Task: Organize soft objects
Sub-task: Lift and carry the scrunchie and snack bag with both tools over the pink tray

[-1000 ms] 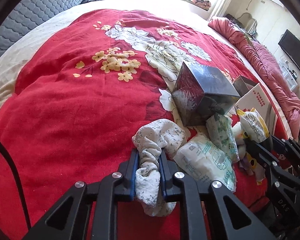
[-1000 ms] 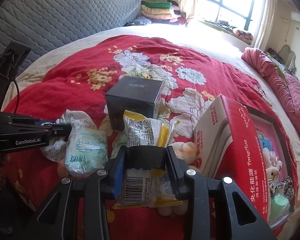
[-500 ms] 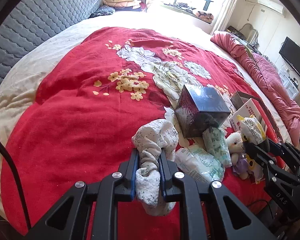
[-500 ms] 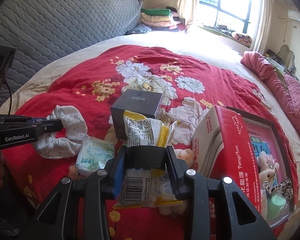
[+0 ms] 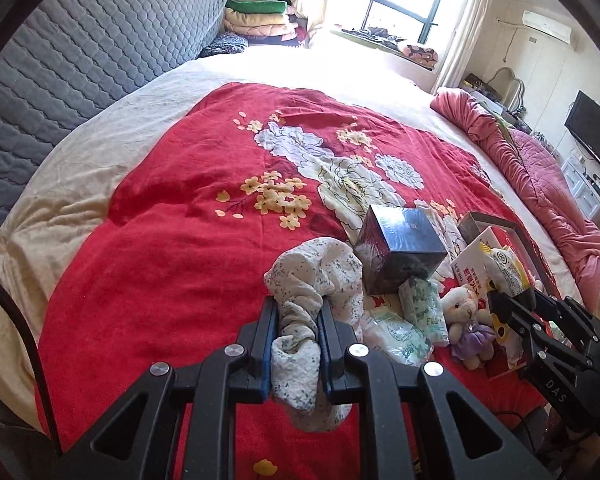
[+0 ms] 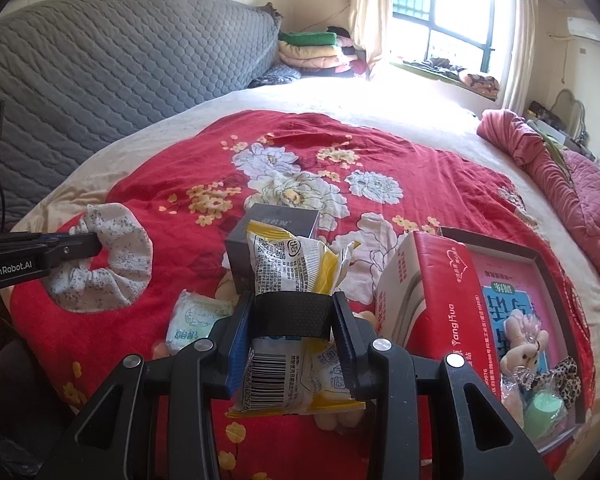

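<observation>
Bed (image 6: 112,148) carrying a red floral blanket (image 5: 172,248). Lying on the blanket at its near right: a dark cube box (image 5: 400,252), two green-printed tissue packs (image 5: 422,306), a small plush bear (image 5: 470,318) and an open red box (image 6: 436,280). A pink quilt (image 5: 540,184) is bunching along the far right edge.

Grey quilted headboard (image 6: 112,80), folded blankets (image 6: 316,50), television (image 5: 594,136).
</observation>
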